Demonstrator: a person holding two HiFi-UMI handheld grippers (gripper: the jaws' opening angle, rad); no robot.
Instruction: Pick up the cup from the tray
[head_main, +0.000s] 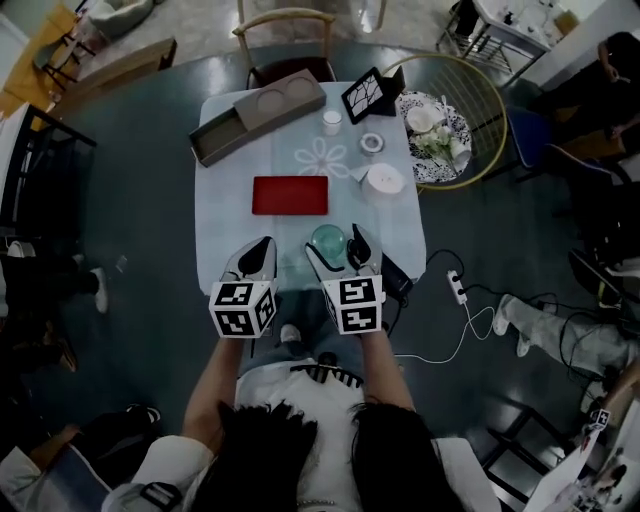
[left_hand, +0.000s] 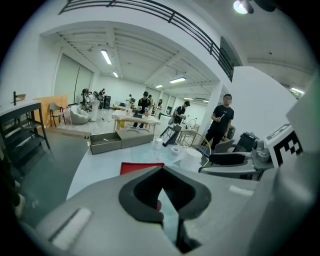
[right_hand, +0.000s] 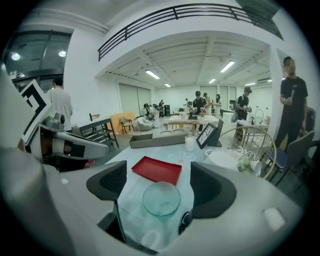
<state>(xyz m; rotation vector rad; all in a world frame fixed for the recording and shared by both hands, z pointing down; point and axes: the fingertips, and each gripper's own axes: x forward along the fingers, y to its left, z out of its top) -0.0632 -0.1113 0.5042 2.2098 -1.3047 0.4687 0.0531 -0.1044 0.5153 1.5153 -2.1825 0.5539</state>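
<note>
A clear greenish glass cup (head_main: 327, 238) stands on the pale table (head_main: 225, 215), just in front of the red tray (head_main: 290, 195), which holds nothing. My right gripper (head_main: 338, 250) is open with a finger on each side of the cup. In the right gripper view the cup (right_hand: 161, 199) sits between the wide-apart pads (right_hand: 212, 189), clear of both, with the tray (right_hand: 157, 170) behind it. My left gripper (head_main: 266, 247) hovers at the table's near edge, left of the cup, with nothing in it. In its own view the left gripper (left_hand: 162, 182) is shut, its pads meeting.
At the far side of the table are a grey box (head_main: 258, 115), a white cup (head_main: 332, 122), a tape roll (head_main: 372, 143), a white round lid (head_main: 384, 180) and a framed picture (head_main: 373, 93). A wire side table (head_main: 470, 120) stands right. Cables (head_main: 455, 285) lie on the floor.
</note>
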